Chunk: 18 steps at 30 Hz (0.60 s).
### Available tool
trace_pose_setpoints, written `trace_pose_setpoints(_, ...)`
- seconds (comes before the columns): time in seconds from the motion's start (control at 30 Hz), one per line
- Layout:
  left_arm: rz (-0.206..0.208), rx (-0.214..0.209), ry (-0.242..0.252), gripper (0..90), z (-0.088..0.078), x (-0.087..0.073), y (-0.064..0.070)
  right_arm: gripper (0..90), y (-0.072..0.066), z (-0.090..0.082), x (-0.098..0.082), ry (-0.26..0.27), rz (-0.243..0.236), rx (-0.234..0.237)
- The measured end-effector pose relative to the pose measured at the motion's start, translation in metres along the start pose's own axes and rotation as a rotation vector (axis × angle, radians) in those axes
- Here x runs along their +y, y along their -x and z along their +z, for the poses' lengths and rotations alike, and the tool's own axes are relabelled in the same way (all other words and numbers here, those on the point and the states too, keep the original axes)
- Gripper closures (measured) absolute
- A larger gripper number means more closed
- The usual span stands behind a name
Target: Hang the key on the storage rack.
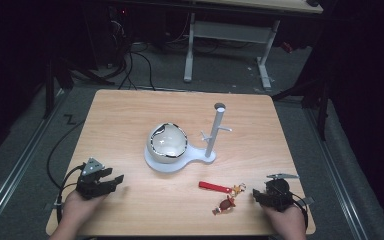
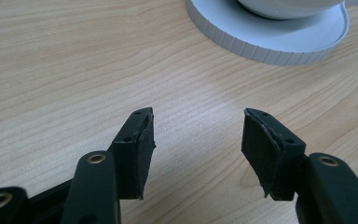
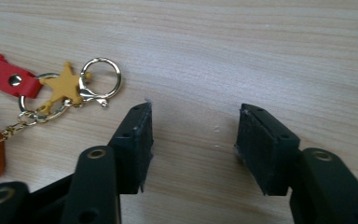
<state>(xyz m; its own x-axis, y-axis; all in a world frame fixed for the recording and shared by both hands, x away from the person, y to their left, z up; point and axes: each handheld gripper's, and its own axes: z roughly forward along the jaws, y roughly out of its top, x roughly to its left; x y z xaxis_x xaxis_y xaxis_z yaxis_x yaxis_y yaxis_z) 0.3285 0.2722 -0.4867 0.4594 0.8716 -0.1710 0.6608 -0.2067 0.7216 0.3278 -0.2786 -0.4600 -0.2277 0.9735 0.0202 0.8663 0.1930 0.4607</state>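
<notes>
Your left gripper [image 1: 115,180] is black, topped by a grey three-cornered plate [image 1: 93,166], with a black cable [image 1: 66,177] looping from its rear. Your right gripper [image 1: 255,194] is black, with a grey plate [image 1: 282,176] on top. Both carry brass-coloured rivets at the jaw pivots, small screws along the tips, and worn black pads [image 2: 142,156] frayed at the edges.

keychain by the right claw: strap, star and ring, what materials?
Strap: red, matte, with a metal rivet; looks like faux leather or plastic, can't tell which. Star: flat mustard yellow, no glint, probably rubber or painted plastic. Ring: shiny pale gold with highlights, metal.
</notes>
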Motion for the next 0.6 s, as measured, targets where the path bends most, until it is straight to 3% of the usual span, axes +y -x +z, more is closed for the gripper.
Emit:
trace_pose_setpoints(0.2,-0.009,-0.010,0.020,44.2,0.000,0.002,-0.001,48.6,0.005,-0.001,0.014,-0.124,0.019,-0.027)
trace_pose_setpoints(0.3,0.003,-0.019,0.017,44.1,0.001,0.003,-0.001,46.5,0.002,-0.003,0.024,-0.196,-0.003,-0.034)
trace_pose_setpoints(0.33,0.003,-0.019,0.017,43.9,0.001,0.003,-0.001,46.5,0.002,-0.003,0.024,-0.196,-0.003,-0.034)
trace_pose_setpoints(0.37,0.009,-0.022,0.021,43.8,0.002,0.003,0.000,45.7,0.001,-0.004,0.032,-0.254,0.019,-0.022)
trace_pose_setpoints(0.47,0.012,-0.023,0.029,43.5,0.002,0.004,0.000,46.1,0.000,-0.005,0.040,-0.325,0.040,-0.018)
trace_pose_setpoints(0.5,0.012,-0.023,0.029,43.5,0.002,0.004,0.000,46.1,0.000,-0.005,0.040,-0.325,0.040,-0.018)
trace_pose_setpoints(0.57,0.006,-0.024,0.039,43.5,0.000,0.005,-0.001,47.6,-0.004,-0.006,0.046,-0.405,0.068,-0.022)
trace_pose_setpoints(0.6,0.002,-0.026,0.039,43.5,-0.001,0.005,-0.002,47.6,-0.006,-0.006,0.047,-0.416,0.069,-0.023)
